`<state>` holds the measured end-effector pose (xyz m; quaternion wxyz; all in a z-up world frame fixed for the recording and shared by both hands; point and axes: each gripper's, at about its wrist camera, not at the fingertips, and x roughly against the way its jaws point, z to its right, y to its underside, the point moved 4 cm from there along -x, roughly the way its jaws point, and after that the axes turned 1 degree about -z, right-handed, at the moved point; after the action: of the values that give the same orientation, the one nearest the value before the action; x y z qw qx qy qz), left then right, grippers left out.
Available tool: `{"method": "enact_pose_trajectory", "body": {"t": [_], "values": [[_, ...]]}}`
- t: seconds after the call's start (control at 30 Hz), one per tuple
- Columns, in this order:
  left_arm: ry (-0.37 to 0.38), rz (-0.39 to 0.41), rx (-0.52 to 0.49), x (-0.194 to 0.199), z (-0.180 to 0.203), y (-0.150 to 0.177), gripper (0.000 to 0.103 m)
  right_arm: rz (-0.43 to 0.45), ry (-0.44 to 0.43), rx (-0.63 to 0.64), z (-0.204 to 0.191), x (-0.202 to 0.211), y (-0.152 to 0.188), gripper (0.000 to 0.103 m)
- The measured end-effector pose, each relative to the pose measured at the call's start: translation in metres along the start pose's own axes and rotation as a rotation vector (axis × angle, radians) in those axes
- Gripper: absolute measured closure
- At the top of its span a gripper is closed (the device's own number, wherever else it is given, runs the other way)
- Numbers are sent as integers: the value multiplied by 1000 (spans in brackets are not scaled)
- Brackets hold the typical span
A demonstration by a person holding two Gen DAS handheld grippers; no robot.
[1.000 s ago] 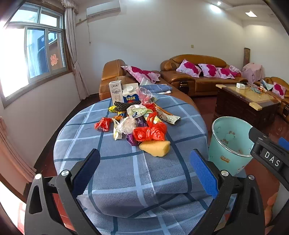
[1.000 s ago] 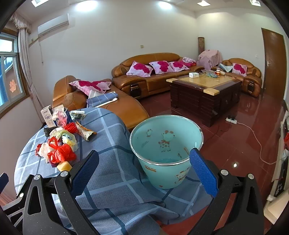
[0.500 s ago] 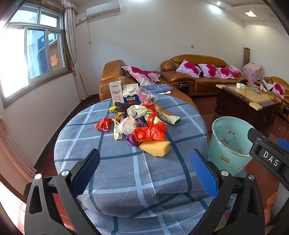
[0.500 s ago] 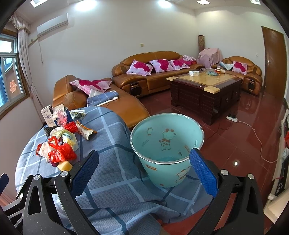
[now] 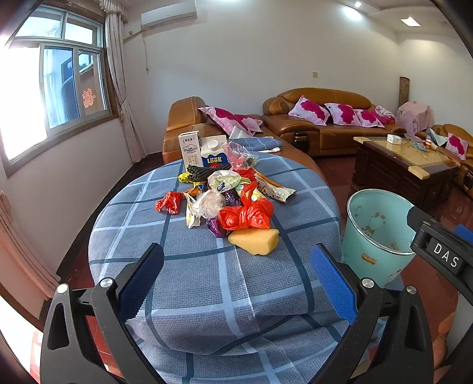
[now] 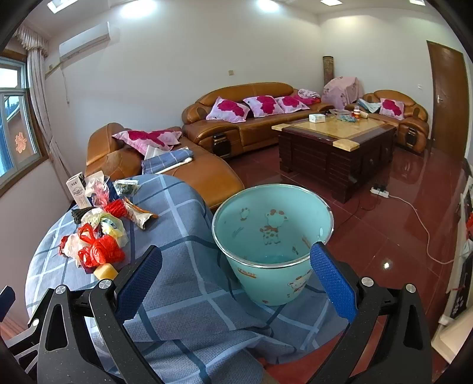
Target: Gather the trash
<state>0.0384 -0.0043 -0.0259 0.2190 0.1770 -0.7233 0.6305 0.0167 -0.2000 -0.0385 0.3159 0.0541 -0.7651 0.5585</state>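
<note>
Though heaped, two cartons (image 5: 204,150), one bin (image 6: 273,245).

Daylight is pouring through the window (image 5: 56,88) at 9 o'clock in the left wrist view, blowing its lower panes out to white. Recessed ceiling lights (image 6: 267,5) at 12 o'clock are flaring in the right wrist view and glinting off the glossy red floor (image 6: 387,263) at 4 o'clock. Both pictures are staying sharp at centre, while fisheye distortion is bending walls and darkening the corners. Shadows on the bench (image 5: 207,274) are lying soft.
</note>
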Motion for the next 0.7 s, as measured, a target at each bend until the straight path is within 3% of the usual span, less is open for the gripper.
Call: {"method": "enact_pose_trajectory", "body": {"t": [0.7], "values": [[0,2,-1,1,1,1,6,-3,-2,-1,0,0,0,4]]}}
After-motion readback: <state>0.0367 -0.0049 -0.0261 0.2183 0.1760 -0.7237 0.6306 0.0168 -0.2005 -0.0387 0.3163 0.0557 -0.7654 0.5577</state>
